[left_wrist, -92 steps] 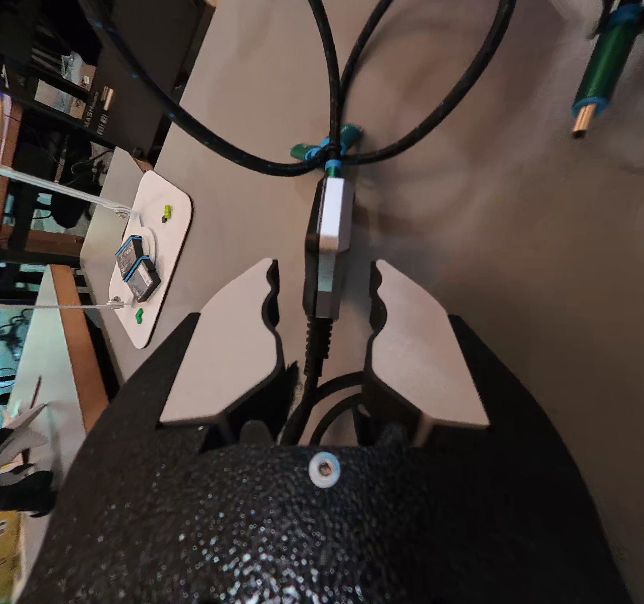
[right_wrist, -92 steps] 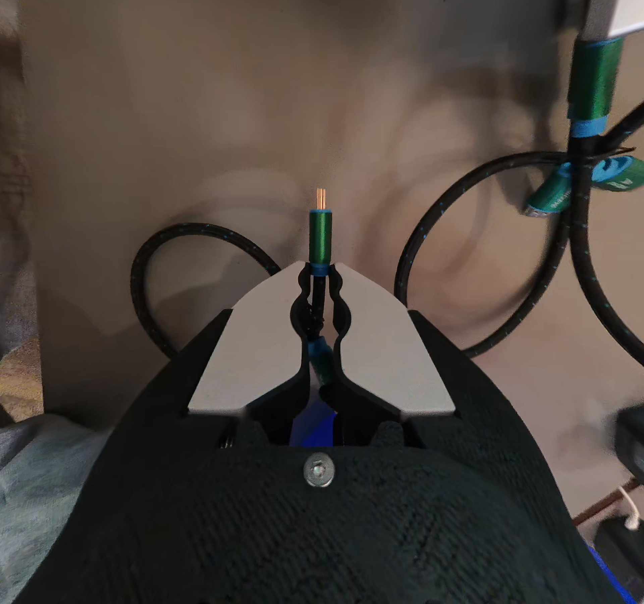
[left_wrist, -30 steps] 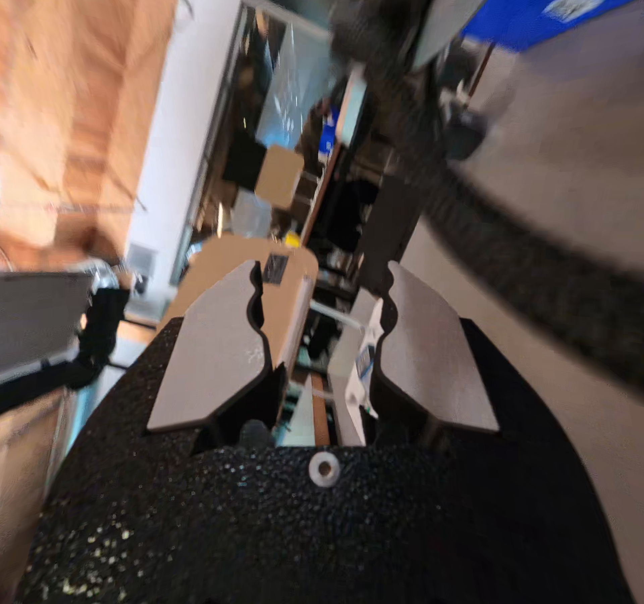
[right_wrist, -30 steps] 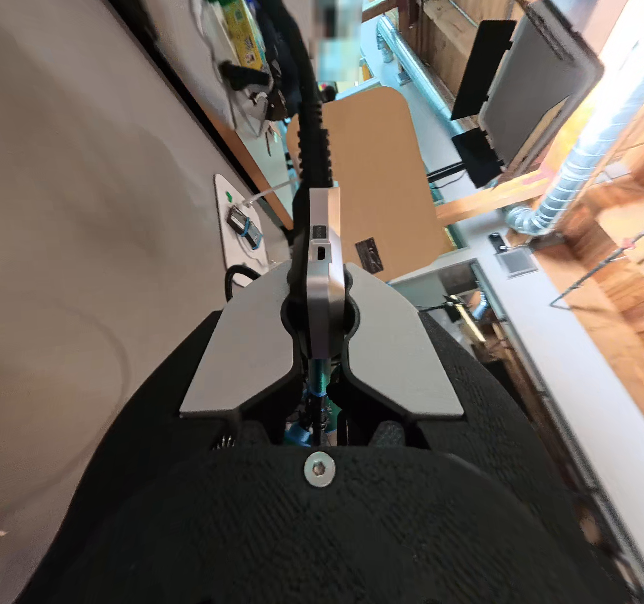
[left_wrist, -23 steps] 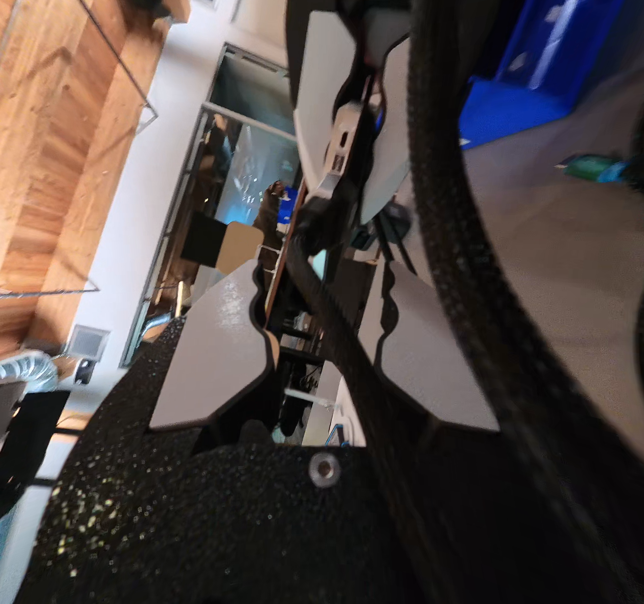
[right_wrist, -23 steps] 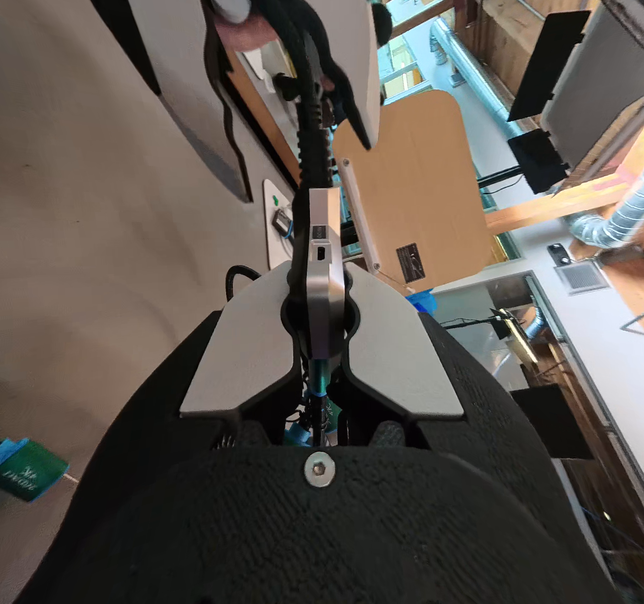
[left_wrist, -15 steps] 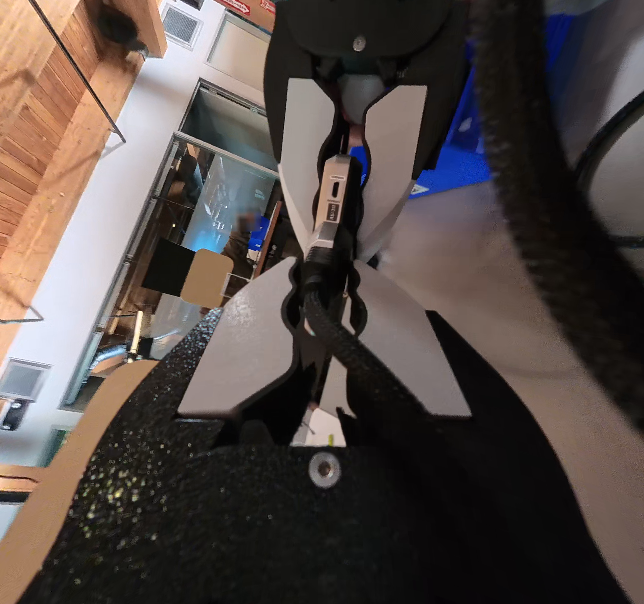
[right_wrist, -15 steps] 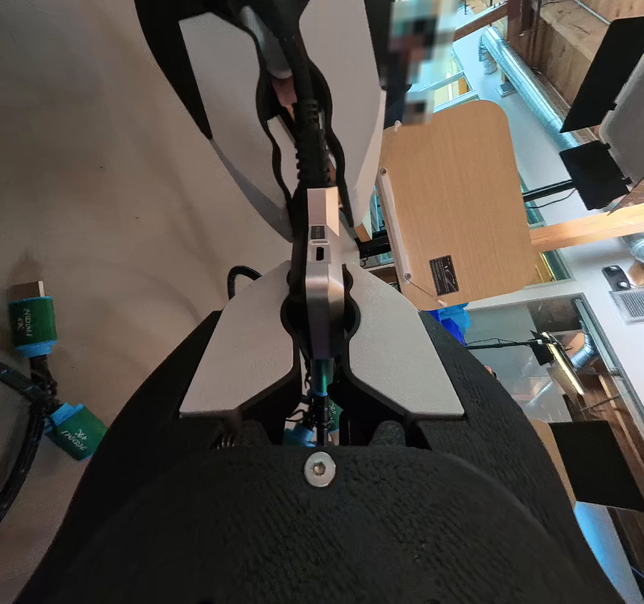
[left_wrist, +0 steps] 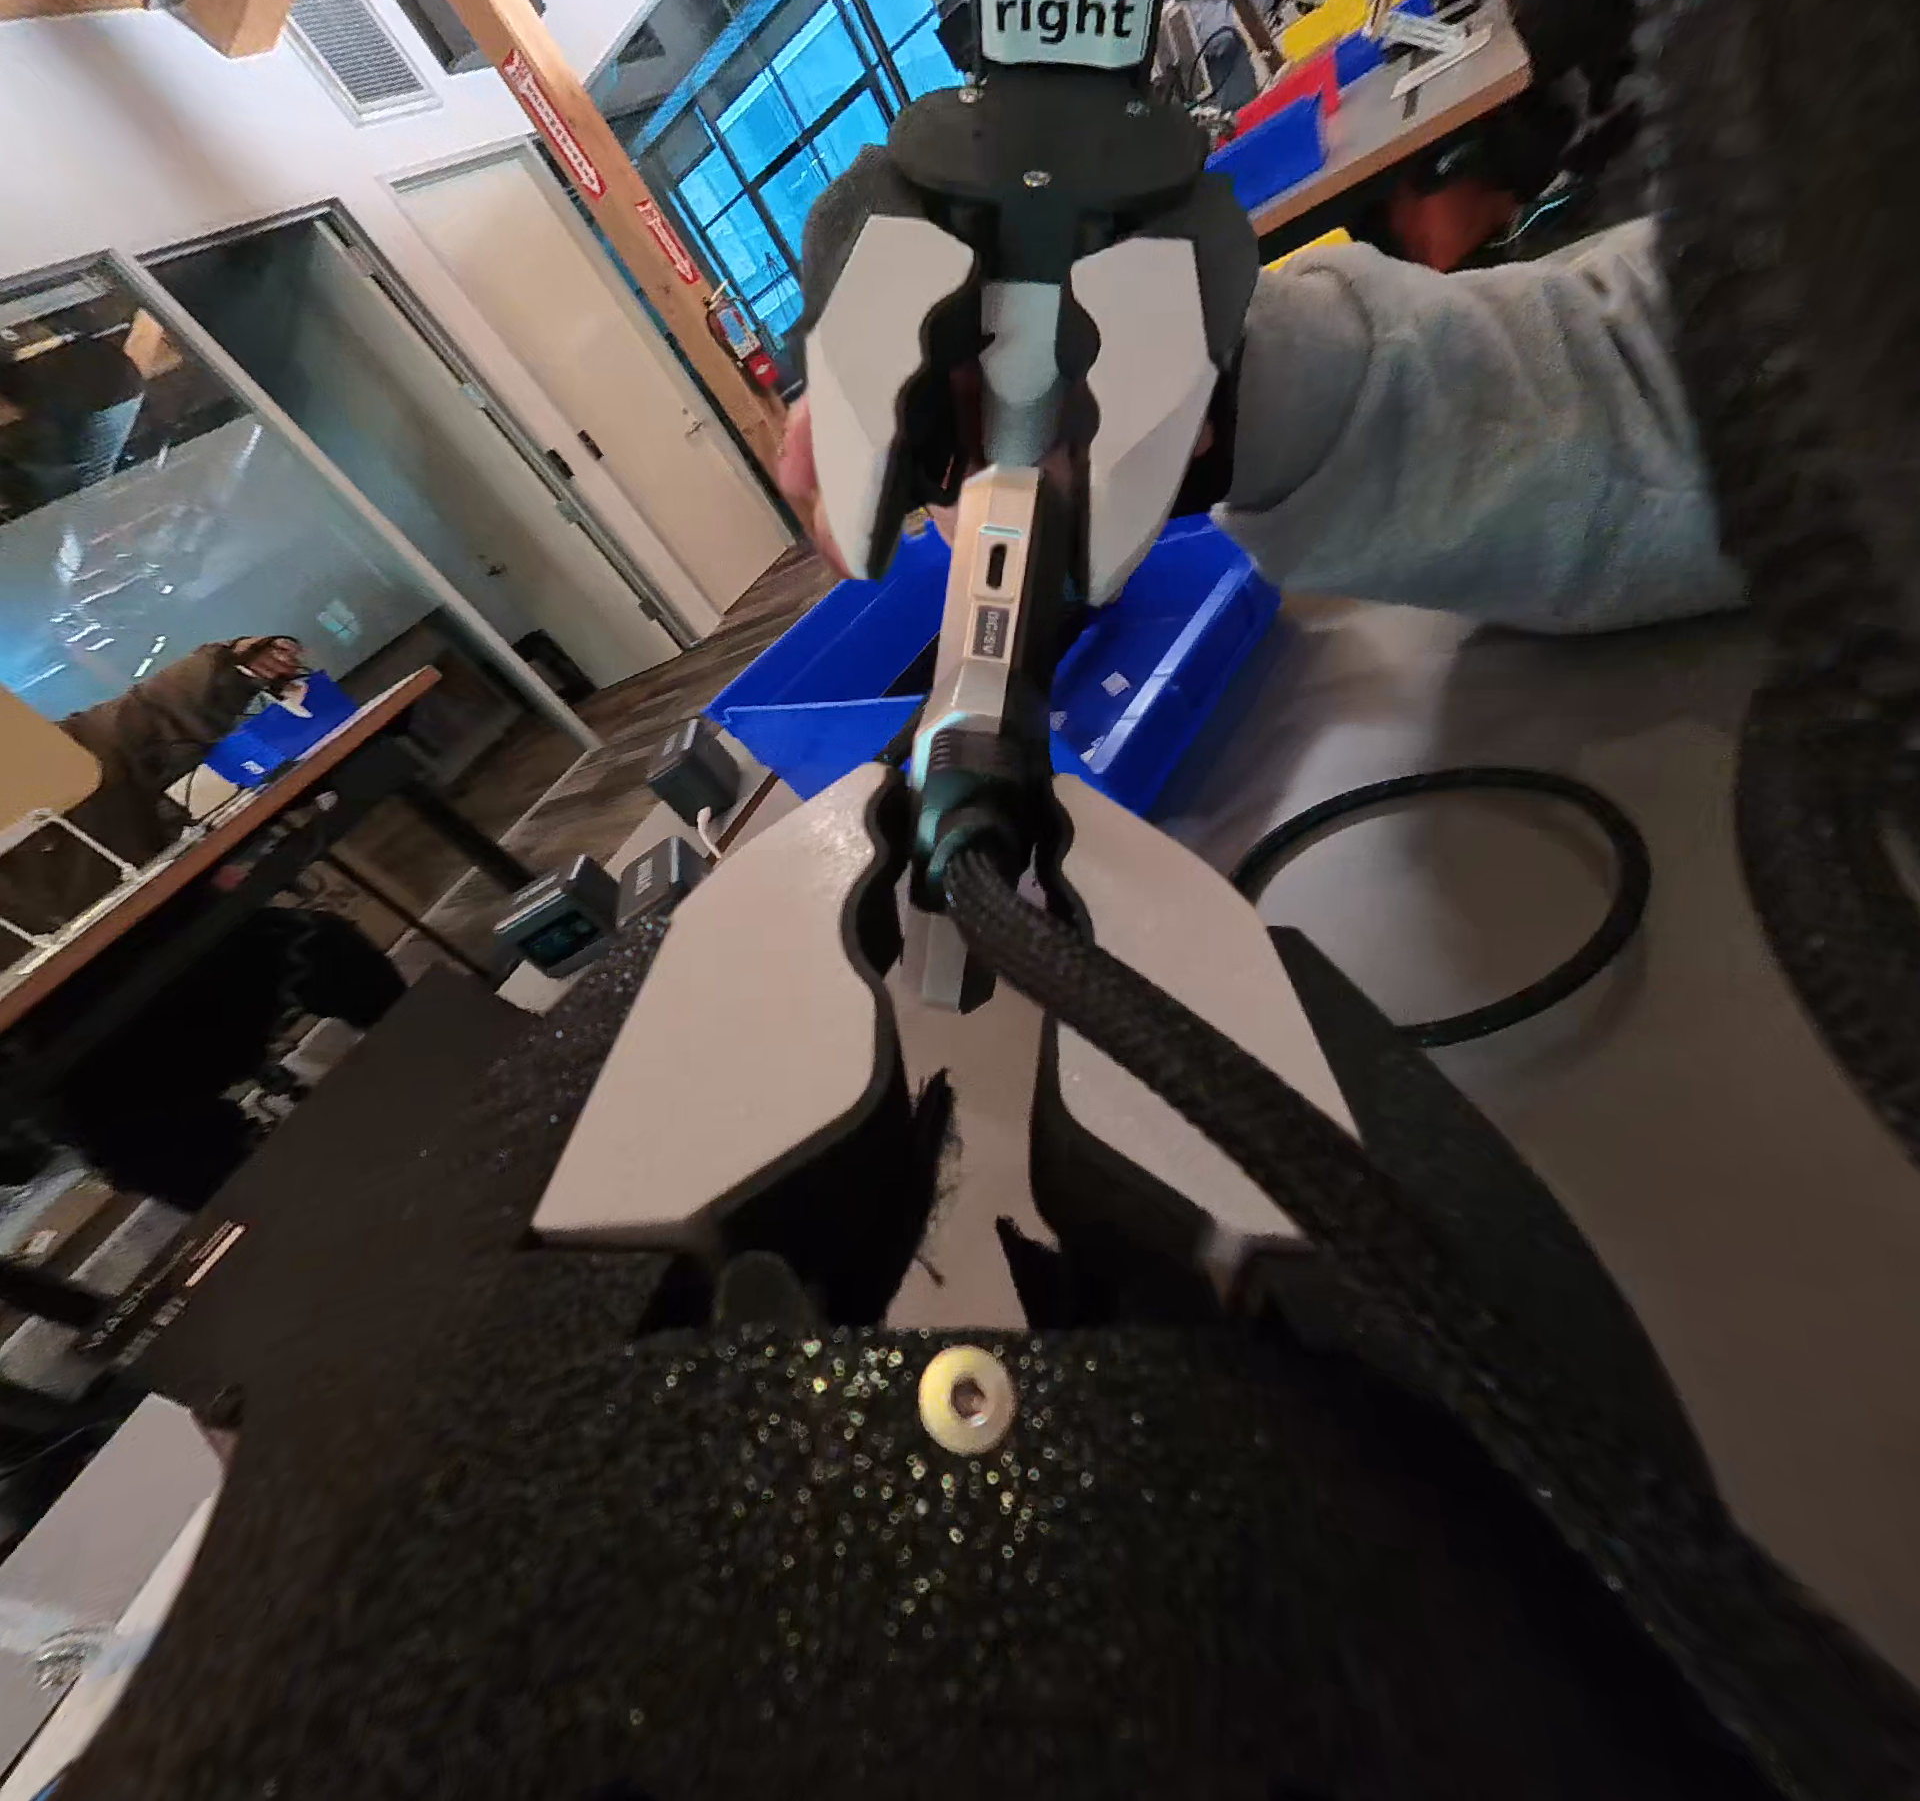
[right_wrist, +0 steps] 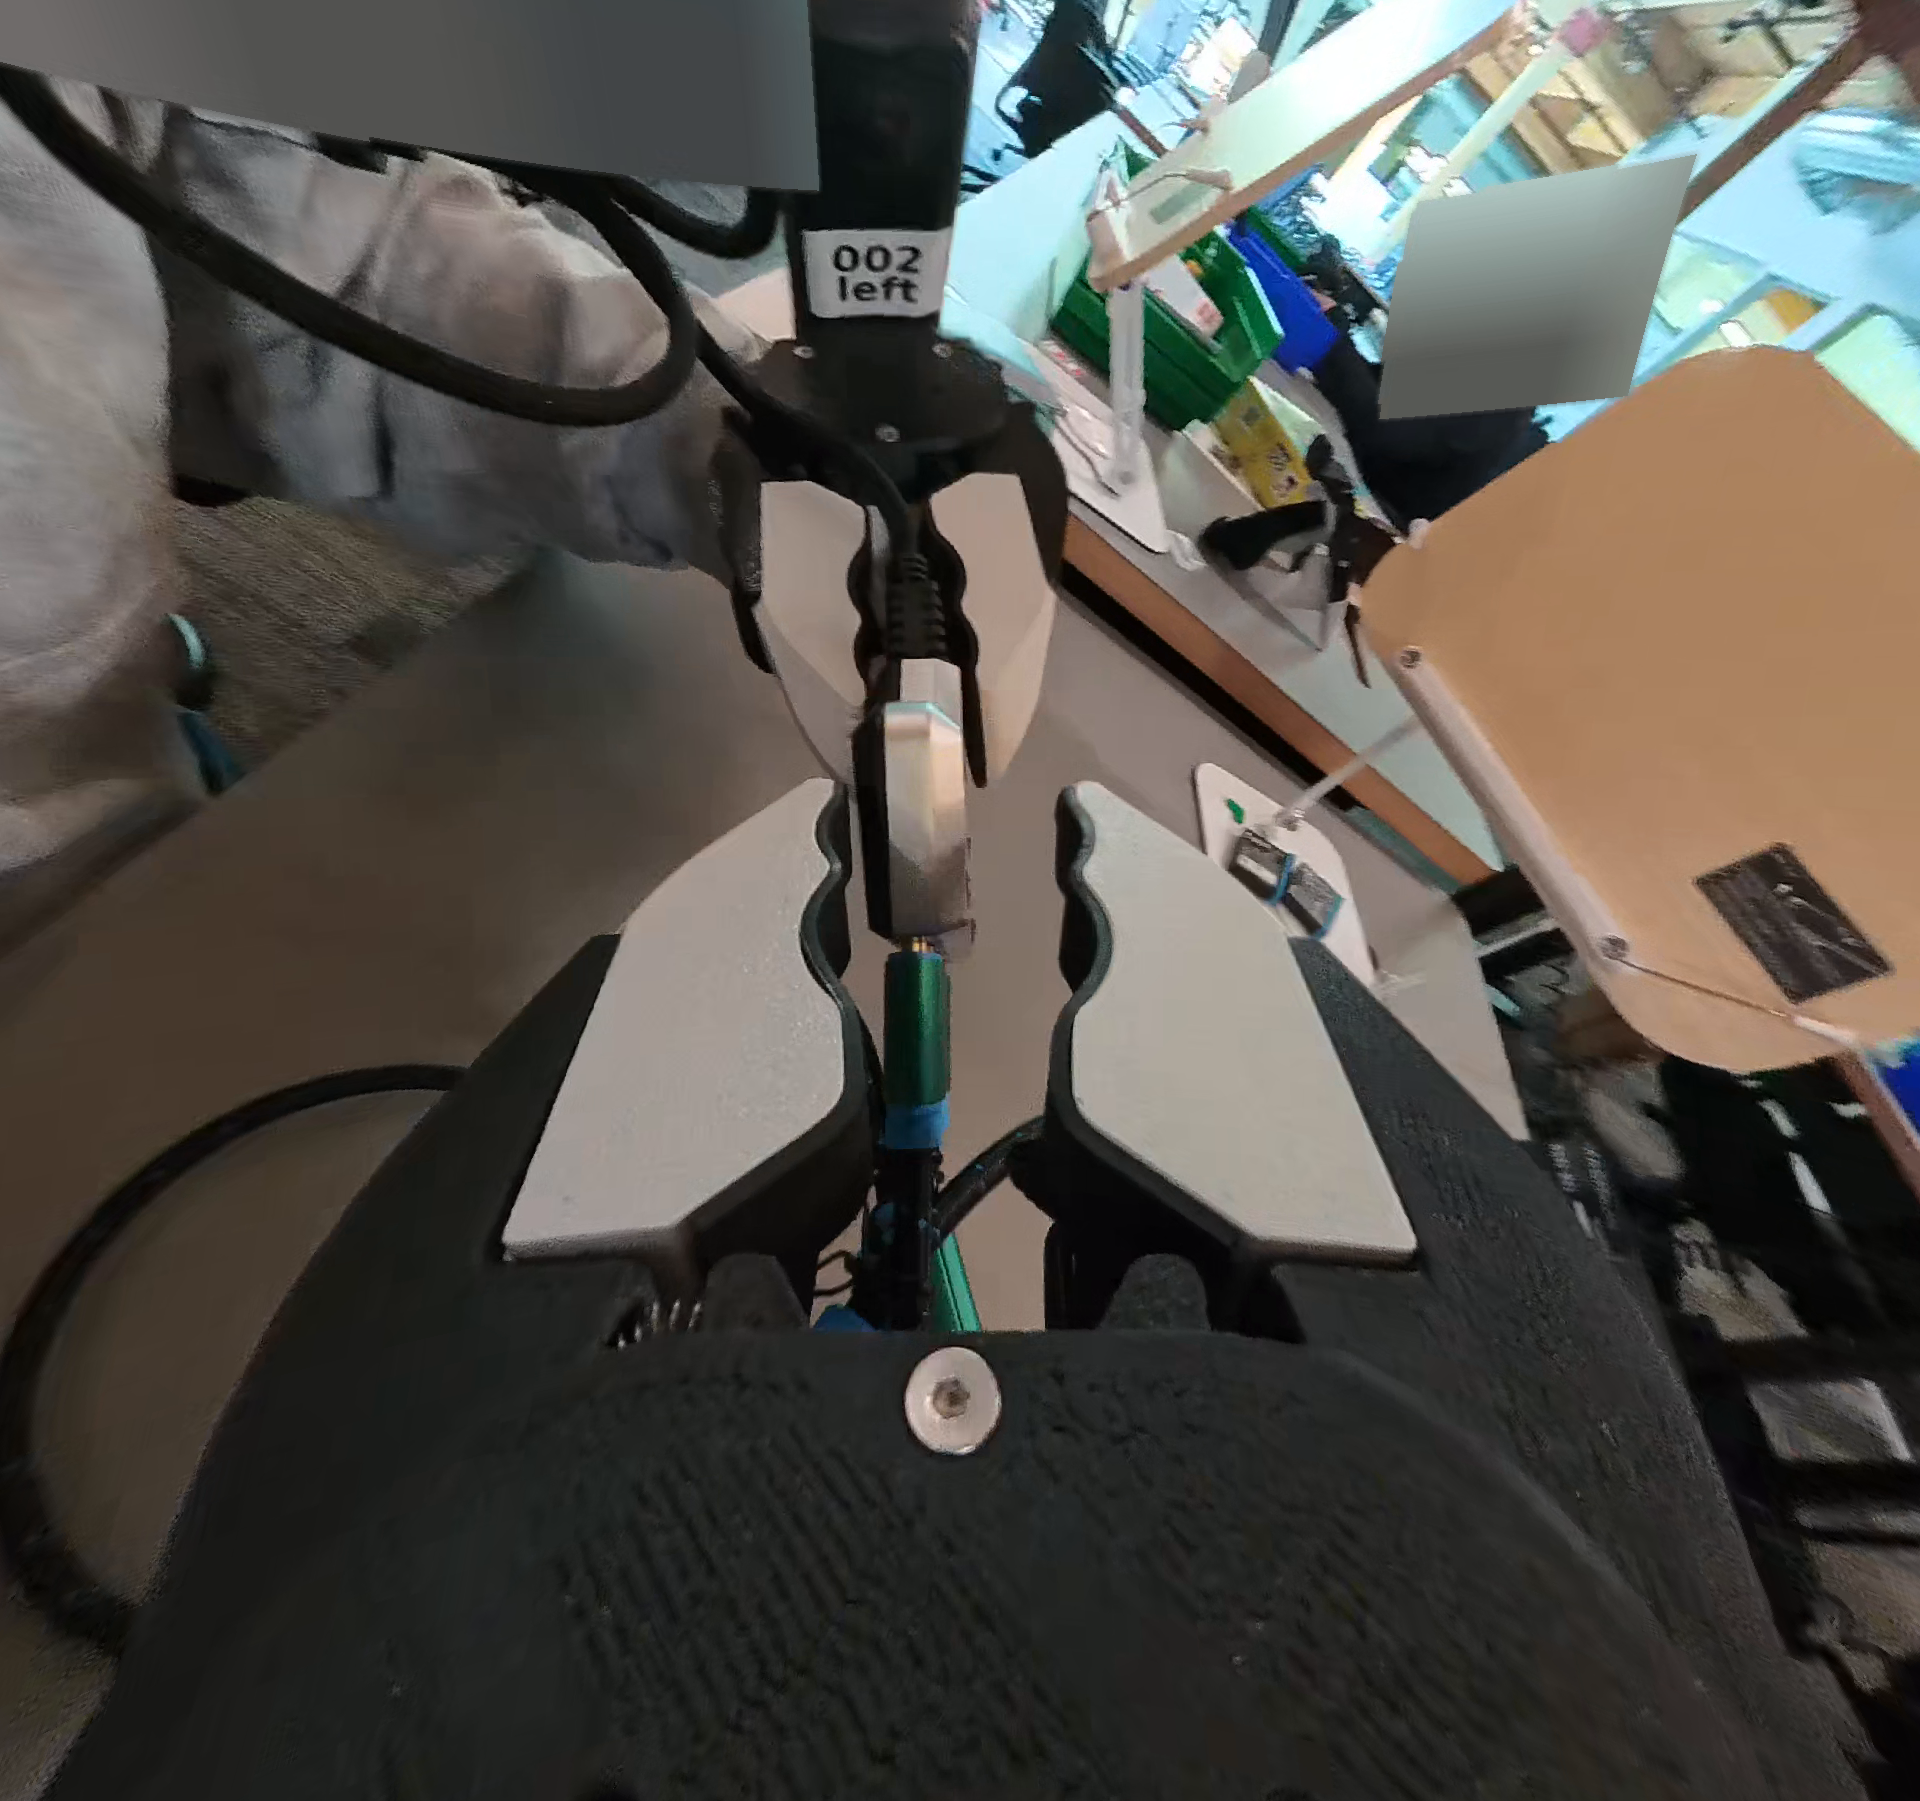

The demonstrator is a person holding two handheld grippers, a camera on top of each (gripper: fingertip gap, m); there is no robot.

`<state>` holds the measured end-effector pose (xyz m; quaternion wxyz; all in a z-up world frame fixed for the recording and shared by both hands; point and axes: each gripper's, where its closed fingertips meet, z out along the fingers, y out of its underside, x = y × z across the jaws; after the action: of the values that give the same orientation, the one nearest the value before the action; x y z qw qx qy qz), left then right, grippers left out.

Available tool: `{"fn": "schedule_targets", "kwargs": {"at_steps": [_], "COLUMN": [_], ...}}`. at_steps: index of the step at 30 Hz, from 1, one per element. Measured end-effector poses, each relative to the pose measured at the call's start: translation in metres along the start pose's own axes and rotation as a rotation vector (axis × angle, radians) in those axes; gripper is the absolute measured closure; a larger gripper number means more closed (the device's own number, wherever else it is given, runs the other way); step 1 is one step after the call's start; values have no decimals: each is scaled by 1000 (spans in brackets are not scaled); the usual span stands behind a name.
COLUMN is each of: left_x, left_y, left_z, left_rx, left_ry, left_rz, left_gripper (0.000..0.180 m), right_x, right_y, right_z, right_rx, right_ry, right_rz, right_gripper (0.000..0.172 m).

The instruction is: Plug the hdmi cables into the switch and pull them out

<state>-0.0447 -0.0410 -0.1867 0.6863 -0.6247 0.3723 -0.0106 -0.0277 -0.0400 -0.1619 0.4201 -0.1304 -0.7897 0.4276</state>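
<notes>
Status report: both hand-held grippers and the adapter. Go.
Left hand-held gripper clamped on silver adapter's cable end. Right hand-held gripper open around adapter, green plug inserted. Nothing blocking.

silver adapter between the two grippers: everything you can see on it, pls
The adapter is a slim silver metal block with bevelled corners and a dark face, held off the grey table. One narrow edge shows a small slot port and a dark label. The left gripper is shut on its black ribbed strain relief, where a braided cable leaves. A green plug sits in the other end, between the open right gripper's fingers.
</notes>
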Motion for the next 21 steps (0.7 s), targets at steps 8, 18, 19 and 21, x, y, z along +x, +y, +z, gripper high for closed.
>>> {"fn": "schedule_targets", "kwargs": {"at_steps": [8,18,19,21], "left_x": [-2,-3,-2,3], "left_y": [3,13,14,11], "left_z": [1,4,4,6], "left_rx": [-24,-196,-205,-190], "left_ry": [-16,-23,-13,8], "left_rz": [-19,83,89,97], "left_gripper": [157,135,133,137], "right_x": [-4,-11,-11,-12], "right_y": [2,-3,-3,-4], "right_z": [4,9,9,9], "right_rx": [-63,-102,-107,-109], "right_ry": [-14,-20,-20,-23], "right_rz": [0,-57,-59,-56], "right_gripper": [154,154,154,154]}}
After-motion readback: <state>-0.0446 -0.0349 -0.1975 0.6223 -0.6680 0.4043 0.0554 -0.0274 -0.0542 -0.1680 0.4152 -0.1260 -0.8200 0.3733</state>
